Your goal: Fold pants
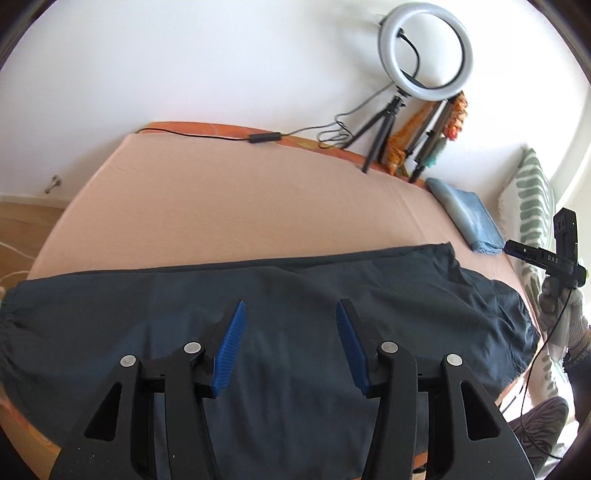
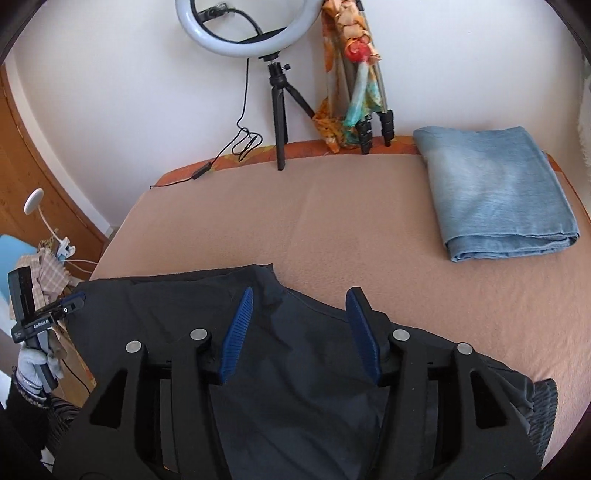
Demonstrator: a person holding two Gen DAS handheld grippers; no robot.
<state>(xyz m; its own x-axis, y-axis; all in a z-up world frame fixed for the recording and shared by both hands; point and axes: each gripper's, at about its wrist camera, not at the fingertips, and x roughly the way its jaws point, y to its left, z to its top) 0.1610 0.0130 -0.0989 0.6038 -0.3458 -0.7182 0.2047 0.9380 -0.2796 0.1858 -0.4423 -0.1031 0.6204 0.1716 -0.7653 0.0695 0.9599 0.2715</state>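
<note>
Dark navy pants (image 1: 155, 295) lie spread flat across the near part of a peach-sheeted bed (image 1: 236, 206), with an elastic hem at the left. My left gripper (image 1: 291, 306) hovers over the cloth, jaws open, nothing between the blue pads. In the right wrist view the same pants (image 2: 147, 306) show a raised fold near the middle and a ribbed waistband at the right. My right gripper (image 2: 302, 291) is open above them and holds nothing. A gloved hand (image 2: 35, 363) holds the left gripper at the left edge of the right wrist view.
A folded light blue garment (image 2: 495, 192) lies at the far right of the bed. A ring light on a small tripod (image 2: 243, 33), its cable, and a folded tripod with colourful cloth (image 2: 365, 85) stand along the wall. A green-patterned pillow (image 1: 532, 199) sits at the right.
</note>
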